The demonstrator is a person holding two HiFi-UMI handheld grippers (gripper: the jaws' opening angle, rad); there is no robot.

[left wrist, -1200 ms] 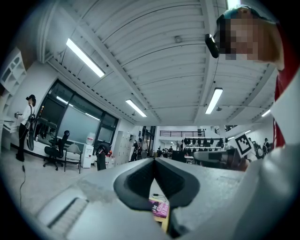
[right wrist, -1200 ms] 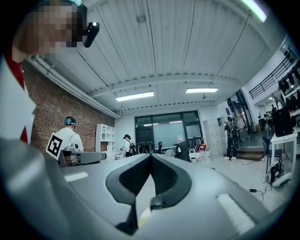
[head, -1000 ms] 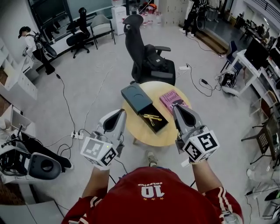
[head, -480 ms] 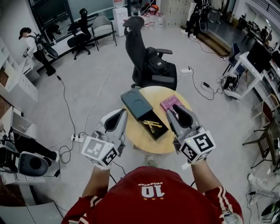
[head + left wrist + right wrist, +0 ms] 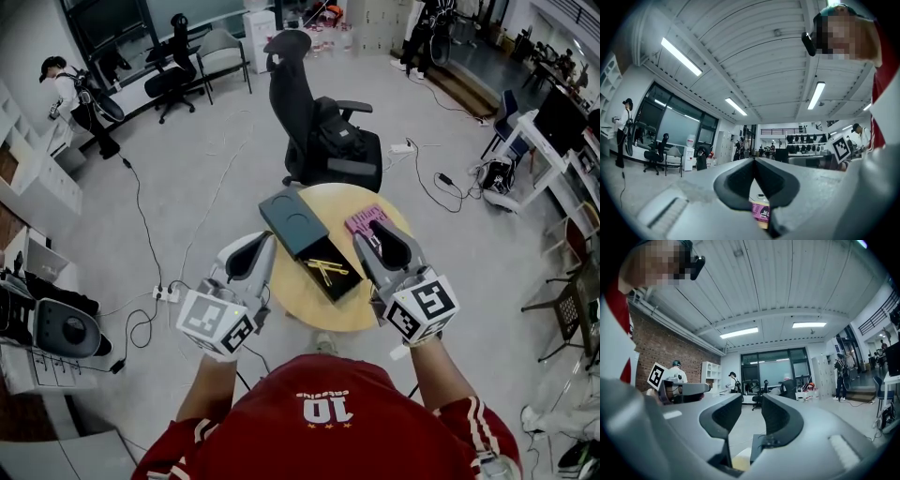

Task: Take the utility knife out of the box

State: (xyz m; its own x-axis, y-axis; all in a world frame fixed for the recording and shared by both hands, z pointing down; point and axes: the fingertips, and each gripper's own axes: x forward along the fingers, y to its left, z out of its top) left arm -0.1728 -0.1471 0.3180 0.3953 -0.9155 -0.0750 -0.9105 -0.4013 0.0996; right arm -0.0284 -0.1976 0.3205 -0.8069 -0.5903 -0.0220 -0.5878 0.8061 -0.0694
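In the head view a dark box tray [image 5: 339, 281] lies open on the round wooden table [image 5: 319, 314], its lid [image 5: 291, 217] beside it at the far left. The yellow utility knife [image 5: 327, 269] lies in the tray. My left gripper [image 5: 262, 244] hovers shut at the table's left edge, level with the tray; in its own view the left gripper [image 5: 754, 161] has its jaws pressed together and empty. My right gripper [image 5: 370, 240] hangs just right of the tray. Its jaws have just been opening, and the right gripper [image 5: 751, 406] shows a clear gap with nothing in it.
A pink book [image 5: 367, 221] lies on the table's far right, partly under my right gripper. A black office chair [image 5: 319, 122] stands behind the table. Cables and a power strip [image 5: 167, 291] run over the floor at left. A person [image 5: 70, 94] stands far left.
Both grippers have moved forward toward the box. The right gripper's jaws have gone from shut to open. The left gripper has stayed shut.
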